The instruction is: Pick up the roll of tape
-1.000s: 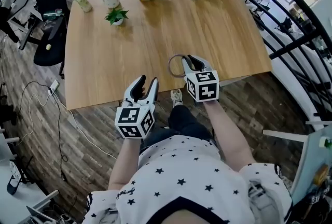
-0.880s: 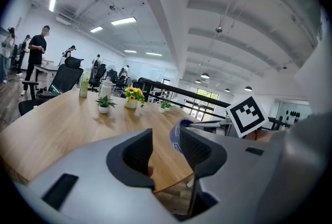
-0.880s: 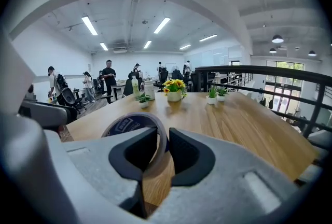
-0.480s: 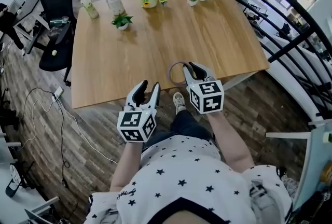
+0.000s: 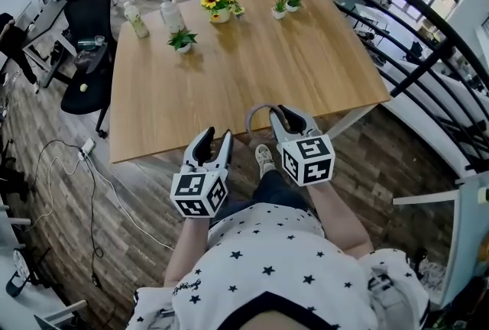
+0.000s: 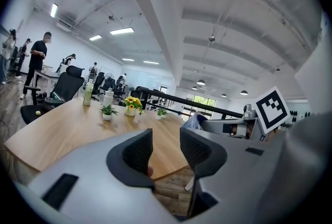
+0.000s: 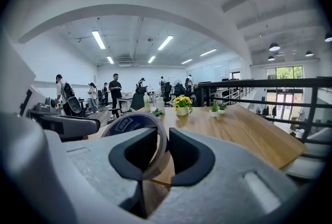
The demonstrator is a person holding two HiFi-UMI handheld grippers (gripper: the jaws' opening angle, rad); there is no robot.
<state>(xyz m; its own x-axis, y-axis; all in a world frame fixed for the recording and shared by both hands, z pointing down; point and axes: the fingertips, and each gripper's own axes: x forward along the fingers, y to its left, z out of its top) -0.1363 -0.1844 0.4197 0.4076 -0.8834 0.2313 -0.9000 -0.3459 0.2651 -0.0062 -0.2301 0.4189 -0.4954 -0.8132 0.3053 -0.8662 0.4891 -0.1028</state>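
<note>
At the near edge of the surface point(image 5: 229, 69), the roll of tape point(image 5: 249, 116) was held in the right gripper point(image 5: 284, 116), apparently clear of the wood. The right gripper view showed the grip plainly. The right gripper point(image 7: 162, 141) was clamped on the ring's band, one jaw through the hole and the other against the outside. Most of the roll of tape point(image 7: 127, 124) stood out to the left of the jaws, upright on its edge.

That offset is what any coming move would seem to turn on. The ring's free side pointed toward the left gripper point(image 5: 216, 139), which hovered just beside it and slightly nearer the person. The left gripper view showed the left gripper point(image 6: 166, 148) with its jaws apart and nothing between them.

The right hand had the roll alone, so the pickup looked all but complete. The flower pot point(image 5: 219, 14) and bottles point(image 5: 171, 14) stood well apart at the far side.
</note>
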